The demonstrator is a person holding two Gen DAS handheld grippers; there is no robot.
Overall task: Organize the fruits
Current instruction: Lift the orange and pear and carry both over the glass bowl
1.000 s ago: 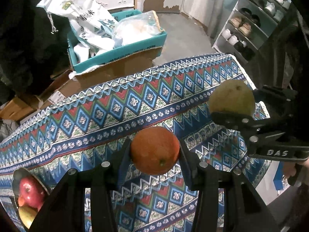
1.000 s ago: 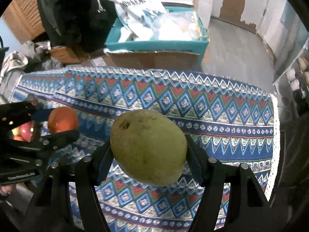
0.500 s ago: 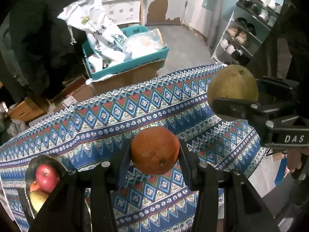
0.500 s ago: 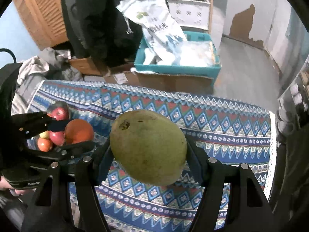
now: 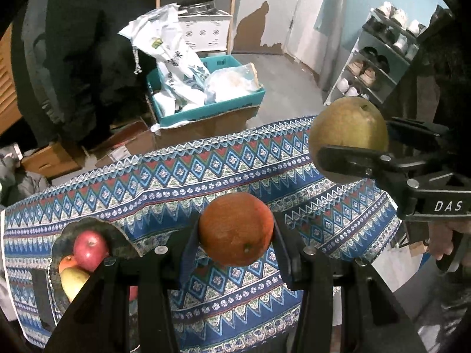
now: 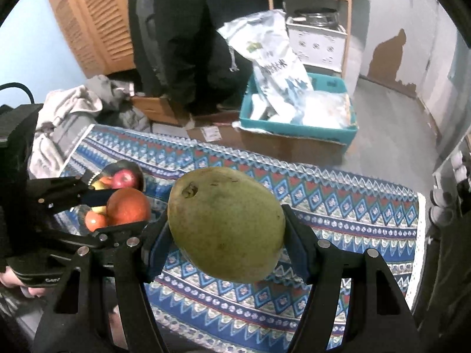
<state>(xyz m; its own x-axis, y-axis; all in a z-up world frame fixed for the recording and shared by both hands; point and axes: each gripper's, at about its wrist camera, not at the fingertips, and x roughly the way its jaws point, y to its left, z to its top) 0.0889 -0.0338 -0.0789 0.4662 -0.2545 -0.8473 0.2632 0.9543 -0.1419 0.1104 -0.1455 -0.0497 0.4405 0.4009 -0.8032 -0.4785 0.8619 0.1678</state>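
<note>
My left gripper point(image 5: 235, 242) is shut on an orange point(image 5: 235, 232) and holds it high above the patterned tablecloth point(image 5: 182, 176). My right gripper point(image 6: 226, 232) is shut on a green-brown pear point(image 6: 226, 226), also held high. The pear shows in the left wrist view point(image 5: 348, 132) at the right, and the orange shows in the right wrist view point(image 6: 128, 206) at the left. A dark fruit bowl point(image 5: 117, 239) at the table's left holds a red apple point(image 5: 89, 248), a yellow fruit point(image 5: 72, 281) and a small orange fruit point(image 5: 67, 262).
Beyond the table a teal box point(image 5: 206, 108) with plastic bags sits on cardboard on the floor. A shoe rack point(image 5: 379, 61) stands at the right. A person in dark clothes point(image 6: 188, 35) stands behind the table. Grey cloth point(image 6: 73, 111) lies at the left.
Both grippers have risen and pulled back with their fruits. The table looks farther below and the fruit bowl has come more fully into view.
</note>
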